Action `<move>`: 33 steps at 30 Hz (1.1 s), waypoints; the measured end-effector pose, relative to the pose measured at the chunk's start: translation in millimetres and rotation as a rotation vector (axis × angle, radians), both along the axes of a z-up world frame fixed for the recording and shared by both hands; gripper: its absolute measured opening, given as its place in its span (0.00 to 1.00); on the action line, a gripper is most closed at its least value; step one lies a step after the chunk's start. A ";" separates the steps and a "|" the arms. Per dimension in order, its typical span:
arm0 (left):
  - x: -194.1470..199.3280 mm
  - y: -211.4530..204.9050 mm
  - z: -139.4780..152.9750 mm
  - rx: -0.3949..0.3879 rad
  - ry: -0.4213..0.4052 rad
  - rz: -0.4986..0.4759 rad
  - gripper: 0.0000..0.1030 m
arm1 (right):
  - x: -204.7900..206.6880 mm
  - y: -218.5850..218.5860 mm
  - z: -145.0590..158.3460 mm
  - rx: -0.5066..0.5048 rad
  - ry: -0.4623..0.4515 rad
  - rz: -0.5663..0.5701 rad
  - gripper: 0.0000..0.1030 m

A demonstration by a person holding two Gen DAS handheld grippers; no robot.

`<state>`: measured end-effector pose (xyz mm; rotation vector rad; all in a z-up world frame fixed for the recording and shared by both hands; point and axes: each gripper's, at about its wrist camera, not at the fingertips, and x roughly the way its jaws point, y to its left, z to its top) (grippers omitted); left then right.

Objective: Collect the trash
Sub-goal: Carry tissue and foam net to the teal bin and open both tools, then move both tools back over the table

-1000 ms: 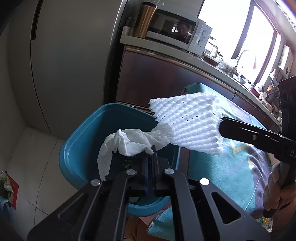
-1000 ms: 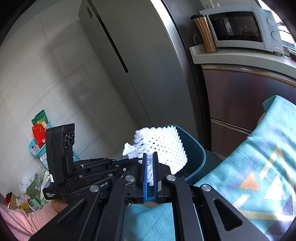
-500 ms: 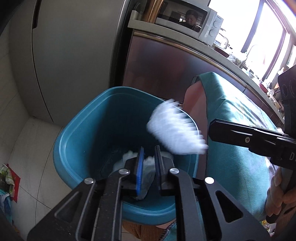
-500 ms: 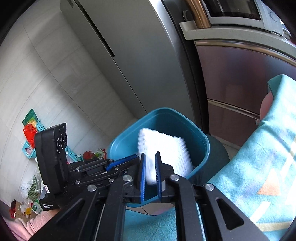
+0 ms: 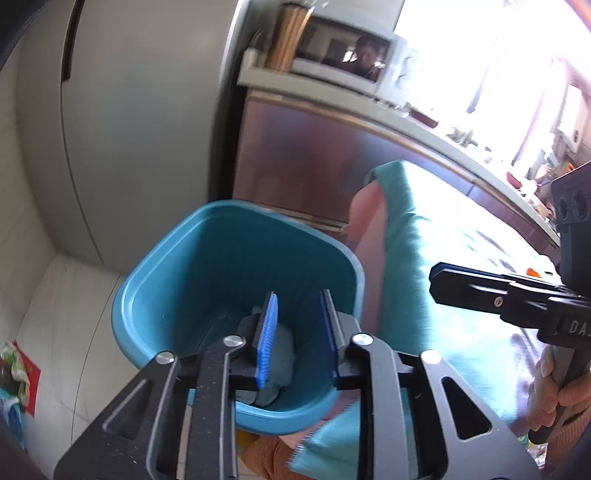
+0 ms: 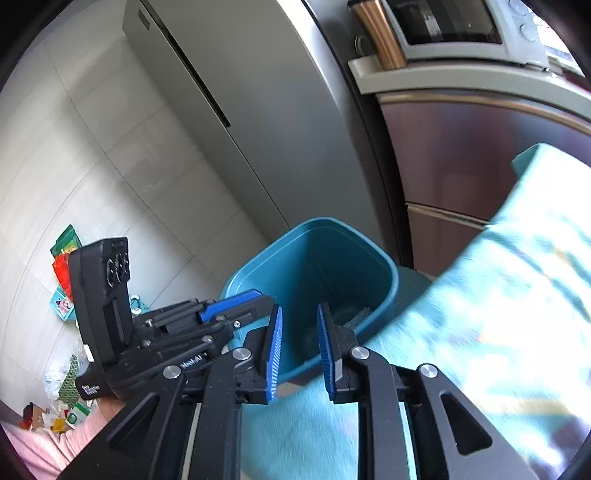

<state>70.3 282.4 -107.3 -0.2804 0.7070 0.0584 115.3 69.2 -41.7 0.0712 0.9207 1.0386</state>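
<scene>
two grippers hang over one teal bin [image 5: 166,295], and around them stands the big stuff: a tall grey fridge [image 6: 258,110] fills the back, with a brown-fronted counter [image 6: 480,155] beside it carrying a white microwave [image 6: 454,29] and a copper tumbler [image 6: 380,33]. a teal tablecloth [image 6: 498,314] with a pale pattern covers the table edge just beside the bin, on its right in both views. the bin sits on the floor against the fridge corner, its mouth facing up. the left gripper [image 5: 298,325] is above the bin's near rim, its blue pads [image 5: 269,332] apart and opening, with nothing between them. the right gripper [image 6: 299,339] sits over the cloth edge and the bin's near wall, jaws likewise parted and opening, and empty. a hand [image 5: 554,387] grips the right tool's handle at the far right of the left view. the trash lies at the bottom of the bin: a white crumpled wad [image 5: 282,349] seen past the left pad, blurred, and a pale ribbed piece [image 6: 354,314] visible low inside from the right view.
</scene>
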 end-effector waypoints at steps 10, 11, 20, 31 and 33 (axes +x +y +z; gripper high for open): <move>-16.3 -82.7 52.5 0.051 -0.157 -0.221 0.37 | -32.8 -97.6 38.1 0.052 -0.130 -0.131 0.28; -15.8 -93.3 55.1 0.046 -0.164 -0.251 0.37 | -35.5 -110.1 40.5 0.054 -0.141 -0.153 0.28; -5.8 -202.3 60.1 0.004 -0.166 -0.513 0.39 | -59.3 -230.8 51.0 0.039 -0.201 -0.430 0.30; -9.8 -320.9 48.3 -0.061 -0.123 -0.794 0.44 | -77.8 -352.8 38.3 -0.048 -0.223 -0.762 0.36; -5.6 -334.4 45.1 -0.078 -0.104 -0.827 0.45 | -81.6 -373.1 32.3 -0.066 -0.214 -0.825 0.39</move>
